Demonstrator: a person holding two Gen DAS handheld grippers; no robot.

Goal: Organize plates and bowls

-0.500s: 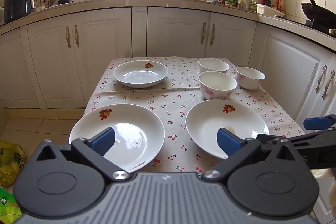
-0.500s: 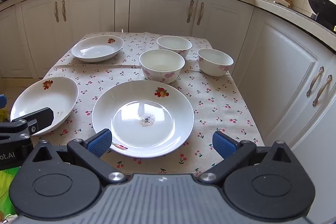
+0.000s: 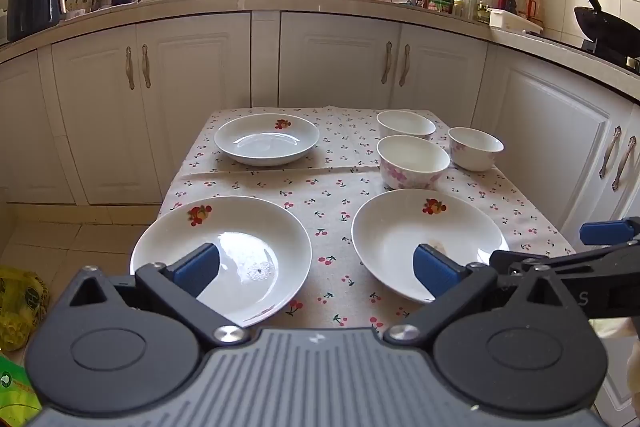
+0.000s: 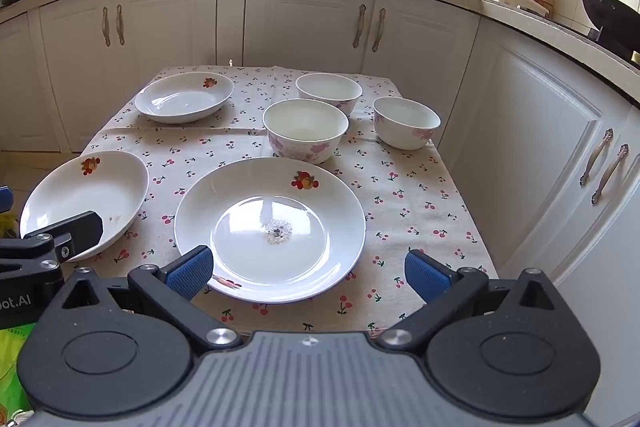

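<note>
While both grippers, left gripper (image 3: 316,269) and right gripper (image 4: 306,275), gape empty: three plates (image 4: 270,227), three bowls (image 4: 306,133), possibly crumbs

In the right wrist view, the near plate (image 4: 270,227) sits at the frame's centre on the table (image 4: 420,195). The left plate (image 4: 86,201) lies at mid-left, apart from it. The far plate (image 4: 184,97) sits upper left of centre. Just above the near plate stands the middle bowl (image 4: 306,135), the far bowl (image 4: 329,93) behind it, and the right bowl (image 4: 406,123) to their right. Cabinets (image 4: 304,19) stand behind the table.
</note>
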